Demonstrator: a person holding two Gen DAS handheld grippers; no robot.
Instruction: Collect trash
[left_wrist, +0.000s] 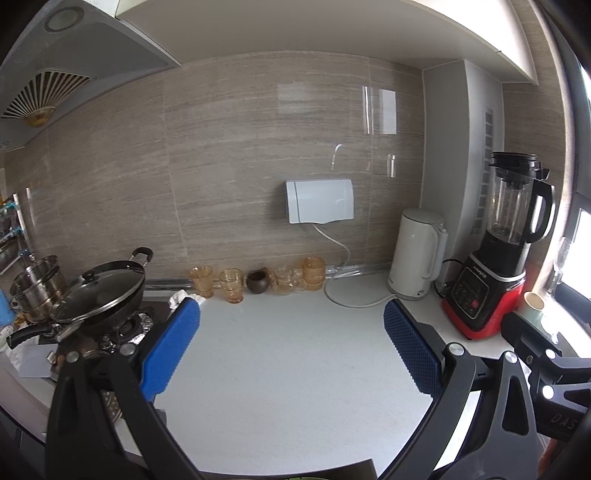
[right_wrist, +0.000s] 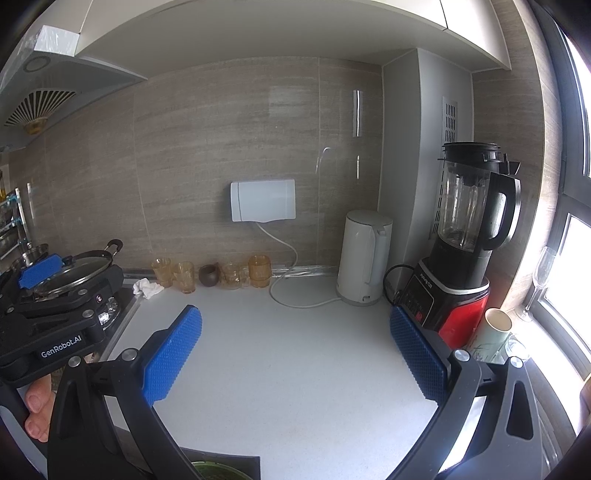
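Observation:
A crumpled white tissue (right_wrist: 147, 287) lies on the white countertop (right_wrist: 295, 350) beside the stove, partly hidden behind a blue pad in the left wrist view as a crumpled tissue (left_wrist: 179, 296). My left gripper (left_wrist: 291, 317) hovers open above the counter with nothing between its blue pads. My right gripper (right_wrist: 295, 325) is open too, empty, above the same counter. The left gripper's body (right_wrist: 55, 314) shows at the left of the right wrist view, held by a hand (right_wrist: 37, 410). The right gripper's body (left_wrist: 546, 362) shows at the right edge of the left wrist view.
Several amber glasses (left_wrist: 236, 284) and a brown pot (left_wrist: 257, 281) line the back wall. A white kettle (right_wrist: 364, 256), a red-based blender (right_wrist: 461, 240) and a cup (right_wrist: 491, 332) stand right. A lidded wok (left_wrist: 99, 291) sits on the stove, left. A dark bin edge (right_wrist: 221, 469) is below.

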